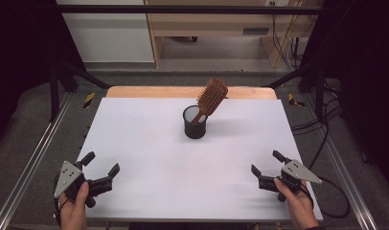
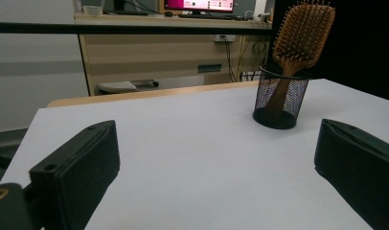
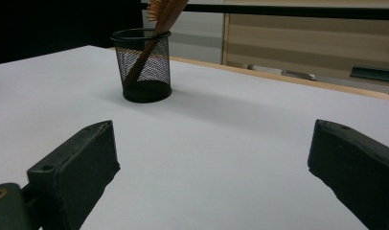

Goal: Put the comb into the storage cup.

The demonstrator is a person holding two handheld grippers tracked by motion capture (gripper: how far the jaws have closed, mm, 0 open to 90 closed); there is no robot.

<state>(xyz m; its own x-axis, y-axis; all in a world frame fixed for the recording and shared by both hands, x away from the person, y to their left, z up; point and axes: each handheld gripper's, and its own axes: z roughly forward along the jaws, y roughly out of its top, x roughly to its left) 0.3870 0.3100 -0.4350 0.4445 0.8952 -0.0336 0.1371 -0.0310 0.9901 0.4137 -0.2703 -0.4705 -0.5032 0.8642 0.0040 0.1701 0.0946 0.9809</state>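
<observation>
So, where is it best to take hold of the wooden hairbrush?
Probably the hairbrush at its neck, just above the mesh cup's rim, coming from above. The handle sits inside the cup and the bristled head leans out to the right, so only that part offers a narrow grip.

White table top (image 1: 149, 158) bare across near and middle parts; open path from both near corners toward centre. Only obstacle on it: black mesh cup (image 1: 195, 122), upright, toward far middle, with wooden hairbrush (image 1: 212, 97) leaning out up and to right, overhanging cup rim. Room on all sides of cup. Left gripper (image 1: 101, 162) and right gripper (image 1: 265, 162), jaws spread, nothing between them, well apart from cup.
</observation>
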